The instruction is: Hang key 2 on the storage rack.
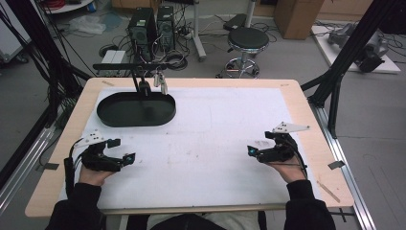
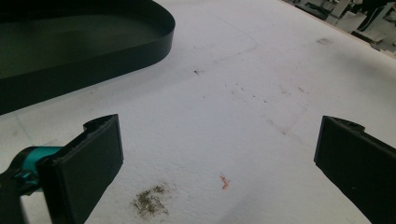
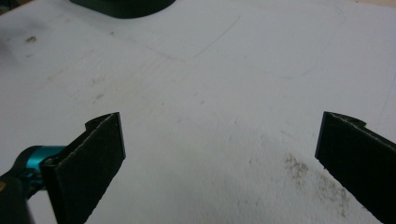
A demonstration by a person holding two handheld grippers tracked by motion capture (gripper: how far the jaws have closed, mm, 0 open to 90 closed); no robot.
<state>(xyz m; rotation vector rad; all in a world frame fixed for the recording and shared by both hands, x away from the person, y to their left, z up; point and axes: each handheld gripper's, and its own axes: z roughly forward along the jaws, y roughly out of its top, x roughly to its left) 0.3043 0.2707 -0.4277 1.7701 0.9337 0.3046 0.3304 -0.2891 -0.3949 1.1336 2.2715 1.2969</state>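
Two grippers, held low over a white mat [image 1: 215, 124] on a wooden table [image 1: 306, 120]: left gripper [image 1: 125, 149] near the mat's left front, right gripper [image 1: 257, 143] near its right front, well apart from each other. Left gripper [image 2: 219, 154]: jaws wide apart, nothing between them, bare mat below with a small greenish stain [image 2: 149, 200] and a tiny orange fleck [image 2: 224, 182]. Right gripper [image 3: 222, 154]: jaws likewise wide apart and empty, above a brownish smudge [image 3: 317, 182] on the mat. Black oval tray [image 1: 136, 109] at the mat's far left, beyond the left gripper and apart from it; curved wall of the tray [image 2: 93, 60] at upper left of the left gripper view. Black stand [image 1: 139, 72] rising from the tray, with small metal pieces [image 1: 160, 80] hanging from its crossbar
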